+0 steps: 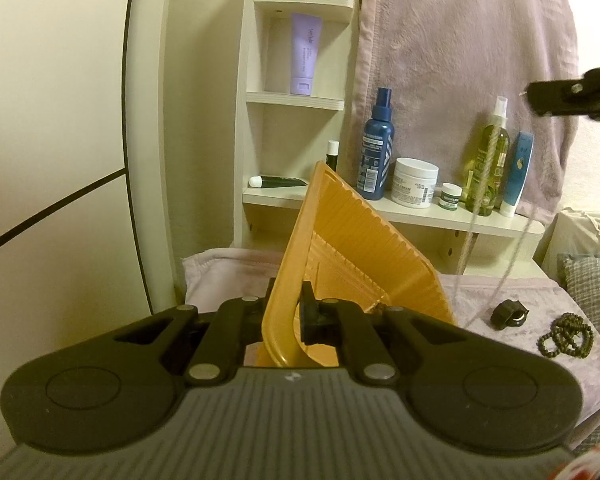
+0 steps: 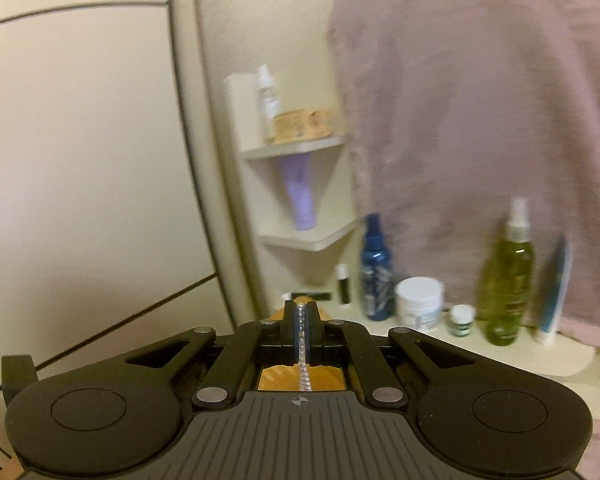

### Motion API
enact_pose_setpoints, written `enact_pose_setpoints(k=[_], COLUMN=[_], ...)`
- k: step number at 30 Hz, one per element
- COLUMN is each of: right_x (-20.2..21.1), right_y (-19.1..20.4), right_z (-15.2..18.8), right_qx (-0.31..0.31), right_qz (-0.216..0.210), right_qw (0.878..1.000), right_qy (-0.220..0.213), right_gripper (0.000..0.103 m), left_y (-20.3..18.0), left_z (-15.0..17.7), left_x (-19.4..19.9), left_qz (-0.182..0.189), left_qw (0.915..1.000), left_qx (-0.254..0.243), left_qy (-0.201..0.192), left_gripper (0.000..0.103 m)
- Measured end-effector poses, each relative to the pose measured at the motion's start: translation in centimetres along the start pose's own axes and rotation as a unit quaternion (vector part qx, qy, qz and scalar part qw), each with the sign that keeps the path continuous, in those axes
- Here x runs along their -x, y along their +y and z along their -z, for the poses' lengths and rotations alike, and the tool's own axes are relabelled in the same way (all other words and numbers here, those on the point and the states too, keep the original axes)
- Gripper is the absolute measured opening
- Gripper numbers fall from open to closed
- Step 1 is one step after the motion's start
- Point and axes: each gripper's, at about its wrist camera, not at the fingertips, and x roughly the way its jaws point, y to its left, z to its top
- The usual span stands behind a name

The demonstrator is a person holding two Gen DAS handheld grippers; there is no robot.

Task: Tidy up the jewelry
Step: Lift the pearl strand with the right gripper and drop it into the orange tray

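Against a cosmetics shelf (image 1: 400, 210), the left gripper (image 1: 290, 312) clamps a tilted ribbed orange tray (image 1: 352, 248); the right gripper (image 2: 302, 320) pinches a glittering silver chain (image 2: 302, 344).

1. I see the orange tray (image 1: 352, 248) as ribbed, semi-glossy plastic.
2. The left gripper (image 1: 288, 312) is matt black plastic with dull metal pivot pins.
3. The chain (image 2: 301, 340) in the right gripper (image 2: 302, 320) reads as glinting, faceted metal or crystal.
4. The pink cloth (image 1: 460, 60) looks plush, matt.
5. The bead bracelet (image 1: 566, 334) at the cloth's right edge appears dull, dark.
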Motion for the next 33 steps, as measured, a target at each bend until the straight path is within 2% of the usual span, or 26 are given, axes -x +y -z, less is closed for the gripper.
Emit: enact_pose_setpoints(k=[10,19,23,30,33], right_x=[-6.1,-8.3,-8.5,-8.3,-8.6], right_y=[1.0,-1.3,-1.6,-0.1,0.3], right_z=[3.2,7.4,7.4,4.8,4.4], right_qx=[-0.006,-0.053,-0.078,-0.088,-0.085], right_qz=[-0.037,-0.032,-0.053,-0.104,-0.110], right_qw=[0.996,0.987,0.985,0.985,0.985], right_qy=[0.082,0.146,0.144,0.104,0.097], right_gripper=[0.003,0.003,0.003,0.003,0.003], left_y=[0.2,0.2,0.3,0.4,0.5], left_z=[0.1,0.1,0.1,0.1,0.1], left_x=[0.1,0.2,0.2,0.1,0.1], left_qz=[0.001,0.001,0.000,0.000,0.000], left_qw=[1.0000,1.0000,1.0000,0.9999,0.9999], left_qx=[0.006,0.008,0.008,0.010,0.012], left_qy=[0.000,0.000,0.000,0.001,0.001], left_gripper=[0.007,0.007,0.007,0.007,0.007])
